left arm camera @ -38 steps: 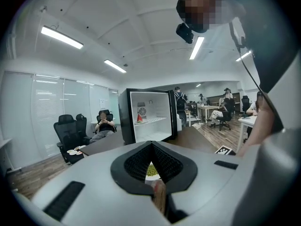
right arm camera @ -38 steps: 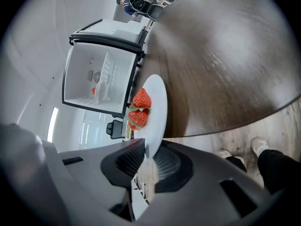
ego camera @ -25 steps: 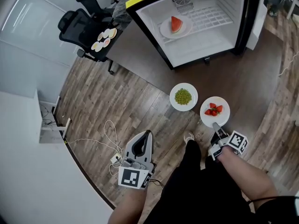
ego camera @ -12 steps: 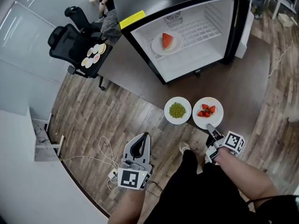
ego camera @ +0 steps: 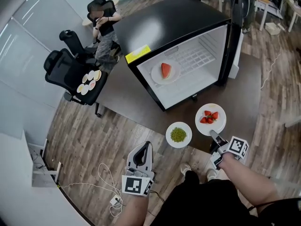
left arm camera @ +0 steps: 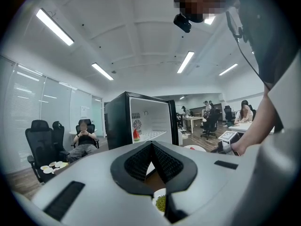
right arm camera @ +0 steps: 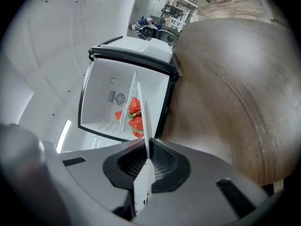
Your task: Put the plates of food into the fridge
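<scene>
My right gripper (ego camera: 214,134) is shut on the near rim of a white plate of strawberries (ego camera: 210,119), held above the floor in front of the open fridge (ego camera: 183,65). In the right gripper view the plate's rim (right arm camera: 142,121) runs edge-on between the jaws, with the strawberries (right arm camera: 135,117) ahead of them. A plate of green peas (ego camera: 178,134) lies on the floor to its left. On the fridge's shelf sits a plate with a watermelon slice (ego camera: 165,71). My left gripper (ego camera: 141,154) hangs low, shut and empty, with the peas (left arm camera: 161,203) just below its jaws.
The fridge door (ego camera: 236,27) stands open at the right. A black office chair (ego camera: 70,72) carries a plate of small round foods (ego camera: 89,82), and a person (ego camera: 104,25) sits behind it. Cables (ego camera: 106,173) trail over the wood floor at the left.
The strawberry plate has risen off the floor and moved towards the fridge in my right gripper. The pea plate stays down. My left gripper has hardly moved.
</scene>
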